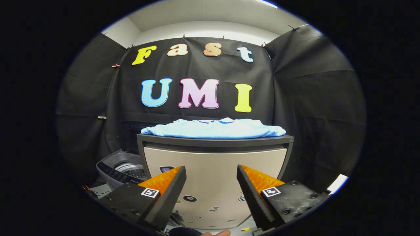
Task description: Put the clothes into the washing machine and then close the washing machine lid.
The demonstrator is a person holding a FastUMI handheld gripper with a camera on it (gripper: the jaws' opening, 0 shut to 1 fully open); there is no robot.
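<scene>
I held my claw (211, 183) wide and empty below the folded light-blue cotton shirt (213, 128) atop the beige cabinet (213, 164), the grey open-topped washing machine (119, 168) apparently waiting beside it.

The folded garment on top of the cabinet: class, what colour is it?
Light blue. The garment shows best in the gripper view, lying beyond the open jaws.

The scene is viewed from low on the gripper (211, 183), along its spread, empty fingers, facing the near cabinet (215, 170) front and booth wall (311, 98).
</scene>
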